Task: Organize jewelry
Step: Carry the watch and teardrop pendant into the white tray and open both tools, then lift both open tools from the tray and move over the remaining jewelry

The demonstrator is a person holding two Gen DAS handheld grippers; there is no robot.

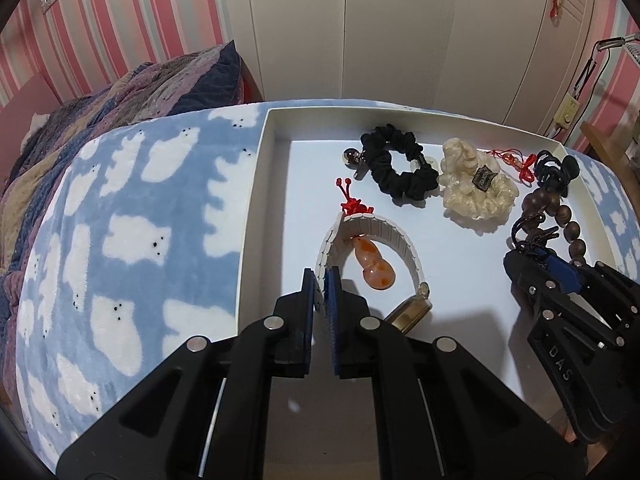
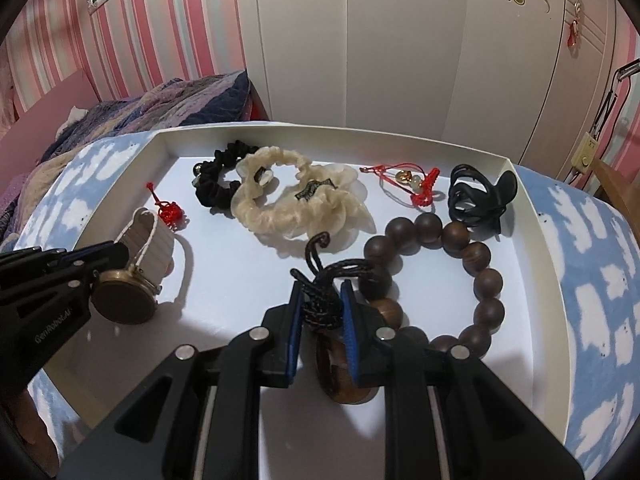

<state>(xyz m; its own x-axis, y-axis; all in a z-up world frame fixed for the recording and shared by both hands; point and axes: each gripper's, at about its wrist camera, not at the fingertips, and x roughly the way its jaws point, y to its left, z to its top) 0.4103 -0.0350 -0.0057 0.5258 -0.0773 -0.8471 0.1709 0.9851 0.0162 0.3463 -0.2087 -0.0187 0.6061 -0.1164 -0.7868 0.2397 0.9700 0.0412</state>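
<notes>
1. Left wrist view: my left gripper point(image 1: 322, 280) is clamped on the white segmented strap of a brass-cased watch point(image 1: 374, 236); case sits just right of my fingers.
2. Orange gourd-shaped pendant w/ red knot point(image 1: 374, 266) lies inside the strap loop, just ahead.
3. Right wrist view: my right gripper point(image 2: 322, 300) is clamped on the black braided cord of a dark wooden bead bracelet point(image 2: 472, 256); beads curve off ahead-right.
4. Both sit in a shallow white tray point(image 2: 516, 216). Further ahead: black fabric scrunchie point(image 2: 214, 188), cream scrunchie point(image 2: 280, 200), black claw clip point(image 2: 478, 196).
</notes>
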